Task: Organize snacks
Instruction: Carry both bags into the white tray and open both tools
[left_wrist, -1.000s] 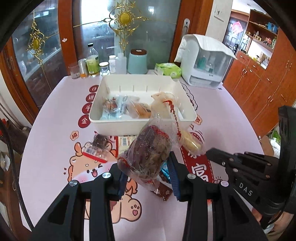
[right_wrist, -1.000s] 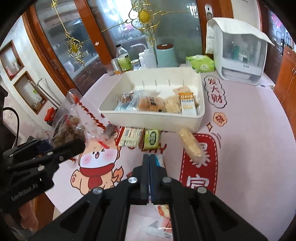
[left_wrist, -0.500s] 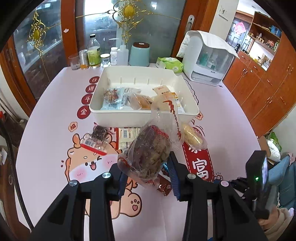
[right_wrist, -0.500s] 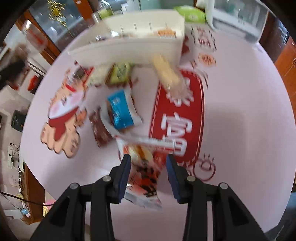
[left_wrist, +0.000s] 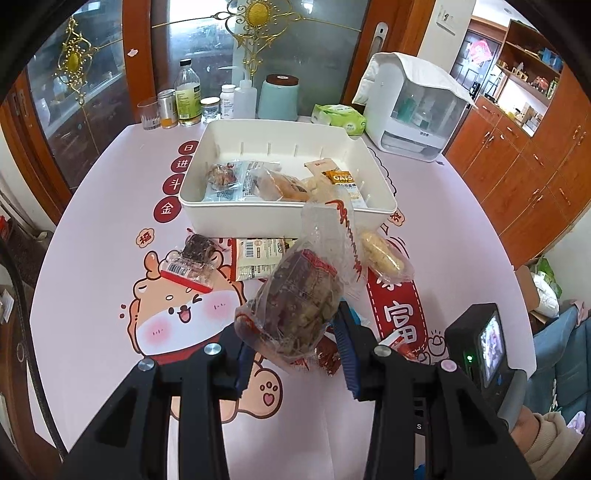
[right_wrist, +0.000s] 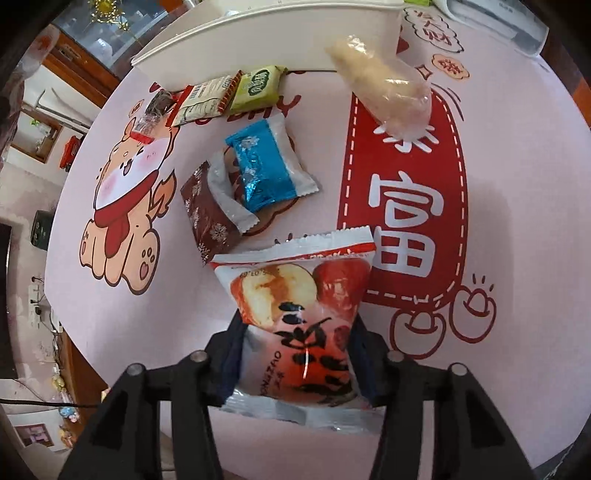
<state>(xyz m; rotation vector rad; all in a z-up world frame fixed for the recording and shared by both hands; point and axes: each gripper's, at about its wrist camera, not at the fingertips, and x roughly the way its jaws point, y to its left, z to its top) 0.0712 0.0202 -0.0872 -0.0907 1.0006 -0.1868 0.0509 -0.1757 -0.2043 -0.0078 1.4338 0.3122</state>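
My left gripper (left_wrist: 295, 349) is shut on a clear bag of dark dried snacks (left_wrist: 301, 297), held above the table in front of the white bin (left_wrist: 266, 221), which holds several snack packs. My right gripper (right_wrist: 297, 354) is open around a red-and-white jujube cake pack (right_wrist: 295, 317) lying on the table; whether the fingers touch it is unclear. A blue pack (right_wrist: 264, 168), a brown pack (right_wrist: 207, 214), a green pack (right_wrist: 258, 88) and a pale roll in clear wrap (right_wrist: 380, 92) lie loose on the pink tablecloth.
Bottles, jars and a teal canister (left_wrist: 277, 96) stand behind the bin, with a tissue pack (left_wrist: 338, 117) and a white appliance (left_wrist: 413, 110) to the right. A clear-wrapped dark cake (left_wrist: 190, 262) and a beige pack (left_wrist: 256, 256) lie before the bin.
My right gripper opened, tilted down toward the table and closed in around the jujube cake pack. My left gripper keeps its hold on the bag, raised slightly.
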